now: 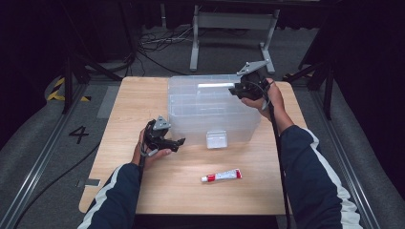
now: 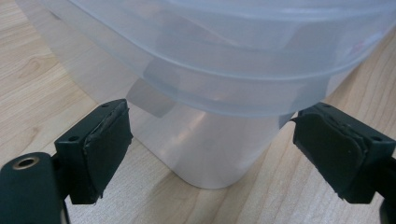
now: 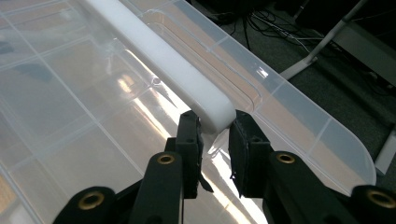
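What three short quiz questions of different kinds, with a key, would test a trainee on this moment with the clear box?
1. True or false: the right gripper has its jaws around the end of the white handle on the lid.
2. What lies on the table nearest the person? A) a tube B) a spoon C) a cup
3. Which part of the clear box sits between the open jaws of the left gripper?

Key: 1 true; 2 A, the tube; 3 a rounded corner.

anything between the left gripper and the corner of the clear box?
Nothing visible. The left gripper is open, fingers either side of the clear box corner, only bare table between. The right gripper has the white handle end between its fingers.
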{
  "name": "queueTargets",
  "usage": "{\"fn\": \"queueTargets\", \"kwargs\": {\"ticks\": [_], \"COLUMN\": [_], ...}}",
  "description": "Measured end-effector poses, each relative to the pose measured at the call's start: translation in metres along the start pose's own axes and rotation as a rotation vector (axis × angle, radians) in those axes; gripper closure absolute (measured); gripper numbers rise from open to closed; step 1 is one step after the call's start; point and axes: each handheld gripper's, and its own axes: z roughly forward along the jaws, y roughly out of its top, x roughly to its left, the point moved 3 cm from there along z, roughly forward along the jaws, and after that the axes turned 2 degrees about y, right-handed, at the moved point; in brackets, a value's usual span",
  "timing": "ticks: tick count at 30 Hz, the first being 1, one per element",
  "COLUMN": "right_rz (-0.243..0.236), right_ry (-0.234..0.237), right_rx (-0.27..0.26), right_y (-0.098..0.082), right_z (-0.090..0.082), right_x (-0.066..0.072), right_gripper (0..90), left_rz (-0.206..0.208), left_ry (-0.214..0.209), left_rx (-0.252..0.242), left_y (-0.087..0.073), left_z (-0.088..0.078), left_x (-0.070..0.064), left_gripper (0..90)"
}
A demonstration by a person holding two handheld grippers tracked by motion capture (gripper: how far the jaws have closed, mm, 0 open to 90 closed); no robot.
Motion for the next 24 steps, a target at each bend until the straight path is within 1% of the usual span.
{"fn": "queueTargets", "kwargs": {"ticks": [2,5,7,10,12,13,17,21,24], "right_rz": [0.000,-0.004,-0.005,-0.010,-0.014,-0.019,-0.026,-0.026,-0.027], "right_ry": [-0.001,0.001,0.000,-0.008,-0.009,-0.010,-0.009,-0.016,-0.016], "right_rx": [-0.001,0.004,0.005,0.006,0.005,0.008,0.013,0.008,0.003], "right_y": [-0.002,-0.005,-0.007,-0.011,-0.013,-0.015,-0.019,-0.025,-0.030], "right_z": [-0.002,-0.006,-0.009,-0.014,-0.017,-0.019,-0.024,-0.031,-0.036], "right_x": [0.000,0.001,0.002,0.003,0.005,0.005,0.006,0.007,0.008], "right_gripper": [75.0,75.0,75.0,75.0,75.0,74.9,74.9,74.8,74.8], "left_rz": [0.005,0.010,0.018,0.026,0.032,0.028,0.043,0.043,0.055], "left_ry": [0.001,-0.011,-0.006,-0.011,-0.030,-0.038,-0.042,-0.070,-0.073], "left_rx": [0.002,0.005,0.008,0.017,0.019,0.018,0.022,0.016,0.018], "left_y": [0.001,0.002,0.003,0.004,0.004,0.004,0.005,0.005,0.005], "left_z": [0.000,0.001,0.000,-0.001,-0.002,-0.002,-0.002,-0.004,-0.004], "left_x": [-0.001,-0.003,-0.005,-0.008,-0.009,-0.010,-0.016,-0.020,-0.025], "left_gripper": [11.8,11.7,12.4,14.1,15.5,15.8,16.6,18.5,19.1]}}
